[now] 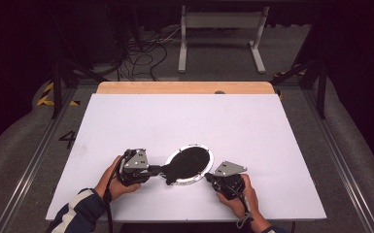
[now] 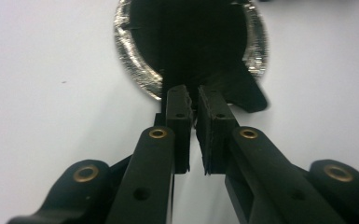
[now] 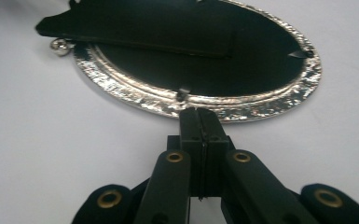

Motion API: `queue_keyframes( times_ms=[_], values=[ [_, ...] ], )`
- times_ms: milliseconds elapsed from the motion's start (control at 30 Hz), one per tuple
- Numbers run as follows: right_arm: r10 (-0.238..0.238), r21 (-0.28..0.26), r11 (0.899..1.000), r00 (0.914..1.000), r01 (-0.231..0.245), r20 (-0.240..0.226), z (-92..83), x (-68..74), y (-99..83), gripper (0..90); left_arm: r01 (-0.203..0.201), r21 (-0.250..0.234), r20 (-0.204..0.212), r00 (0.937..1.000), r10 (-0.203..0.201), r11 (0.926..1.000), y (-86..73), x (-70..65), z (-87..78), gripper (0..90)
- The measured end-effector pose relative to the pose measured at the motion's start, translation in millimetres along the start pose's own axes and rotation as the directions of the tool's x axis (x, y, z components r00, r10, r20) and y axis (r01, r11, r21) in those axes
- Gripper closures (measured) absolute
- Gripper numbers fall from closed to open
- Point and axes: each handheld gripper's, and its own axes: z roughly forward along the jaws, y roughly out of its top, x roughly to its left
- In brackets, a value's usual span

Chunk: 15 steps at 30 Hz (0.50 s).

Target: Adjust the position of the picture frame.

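Looking down, I see the foil-rimmed dish (image 1: pixel 190 165) with its black cloth (image 1: pixel 187 161) near the white table (image 1: pixel 126 121) front edge. My left gripper (image 1: pixel 158 169), jaws slightly parted, touches the cloth's corner; my right gripper (image 1: pixel 207 177), clamped shut and holding nothing, sits at the rim.

A lab: metal framing (image 1: pixel 58 87), loose floor cables (image 1: pixel 143 56), white test table (image 1: pixel 126 121).
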Motion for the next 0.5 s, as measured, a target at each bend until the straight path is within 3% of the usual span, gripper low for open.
queue_keyframes(
  times_ms=[400,500],
  values=[
    [-0.032,0.009,0.999,0.9976,0.033,-0.061,-0.2,17.4,1.9,90.0,0.053,0.027,-0.045,0.9976,-0.052,0.9982,-0.3,23.4,18.5,81.6],
    [-0.04,0.008,0.999,0.997,0.041,-0.066,0.5,19.7,2.3,90.0,0.067,0.043,-0.024,0.9975,-0.066,0.9968,-1.9,25.4,24.1,81.4]
  ],
)
